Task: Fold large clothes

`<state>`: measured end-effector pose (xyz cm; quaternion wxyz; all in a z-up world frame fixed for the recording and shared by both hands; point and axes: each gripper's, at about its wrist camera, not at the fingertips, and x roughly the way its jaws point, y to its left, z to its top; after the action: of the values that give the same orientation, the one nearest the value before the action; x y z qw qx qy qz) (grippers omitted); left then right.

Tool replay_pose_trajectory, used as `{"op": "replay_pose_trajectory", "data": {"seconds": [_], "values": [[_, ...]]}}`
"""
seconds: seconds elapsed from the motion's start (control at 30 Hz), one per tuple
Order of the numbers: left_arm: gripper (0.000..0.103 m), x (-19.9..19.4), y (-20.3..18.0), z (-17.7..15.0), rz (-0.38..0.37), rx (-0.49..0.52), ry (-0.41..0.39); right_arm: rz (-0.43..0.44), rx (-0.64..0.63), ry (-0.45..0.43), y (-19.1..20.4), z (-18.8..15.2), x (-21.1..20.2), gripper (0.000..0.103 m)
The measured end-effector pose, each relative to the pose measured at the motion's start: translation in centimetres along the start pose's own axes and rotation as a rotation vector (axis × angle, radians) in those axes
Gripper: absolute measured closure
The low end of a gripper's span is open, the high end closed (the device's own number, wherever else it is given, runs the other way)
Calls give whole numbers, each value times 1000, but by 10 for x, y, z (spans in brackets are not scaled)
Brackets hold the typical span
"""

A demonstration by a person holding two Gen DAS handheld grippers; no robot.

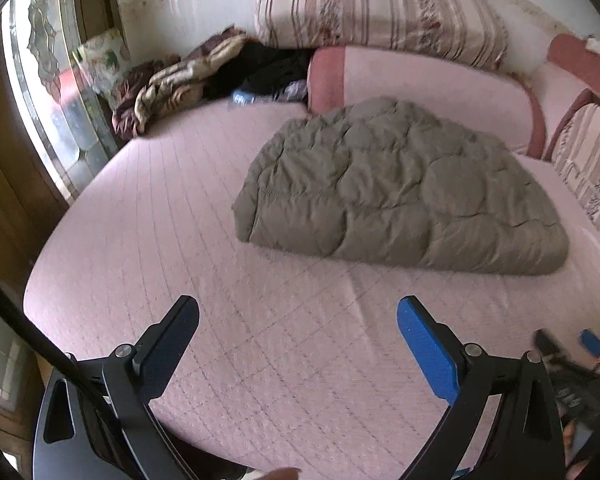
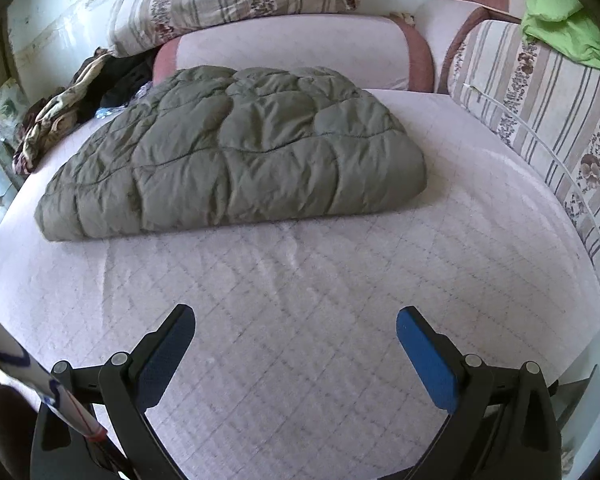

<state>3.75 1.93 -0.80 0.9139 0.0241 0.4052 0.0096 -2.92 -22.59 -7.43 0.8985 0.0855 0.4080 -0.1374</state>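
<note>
A puffy olive-green quilted garment (image 1: 400,188) lies folded into a thick flat bundle on the pink quilted bed (image 1: 228,320), toward the far side. From the right wrist view the same garment (image 2: 244,152) fills the middle distance on the bed (image 2: 300,320). My left gripper (image 1: 298,316) hovers open over bare bedding, well short of the garment's near edge, nothing between its fingers. My right gripper (image 2: 296,322) is likewise open and empty above the bedding, short of the garment. At the left view's lower right, part of the right gripper (image 1: 572,364) shows, blurred.
Striped floral cushions (image 1: 380,4) and pink bolsters (image 1: 420,80) line the far edge and right side (image 2: 548,120). A heap of brown, beige and dark clothes (image 1: 188,76) sits in the far left corner by a glass door (image 1: 48,92). A bright green cloth (image 2: 564,20) rests on the right cushions.
</note>
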Motion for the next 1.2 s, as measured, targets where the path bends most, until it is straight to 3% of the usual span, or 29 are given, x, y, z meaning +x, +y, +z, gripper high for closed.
{"op": "replay_pose_trajectory", "data": {"seconds": [0.17,0.4,0.53,0.63,0.67,0.87,1.07,1.2], "values": [[4,41,28,8,30,-58,94,-47,42,-14,-25,17,8,1],[4,79,68,30,84,-130,135,-132,150,-66,-81,79,41,1],[4,92,79,36,92,-155,150,-65,261,-15,-106,110,84,1],[4,101,80,36,93,-155,169,58,273,85,-100,121,122,11],[4,103,80,35,93,-153,173,53,265,99,-95,122,126,11],[4,110,73,33,82,-160,182,0,75,89,-66,120,121,11],[4,81,60,30,57,-160,121,-50,122,-22,-82,110,76,11],[4,54,47,23,25,-163,64,-23,97,-44,-70,76,36,11]]}}
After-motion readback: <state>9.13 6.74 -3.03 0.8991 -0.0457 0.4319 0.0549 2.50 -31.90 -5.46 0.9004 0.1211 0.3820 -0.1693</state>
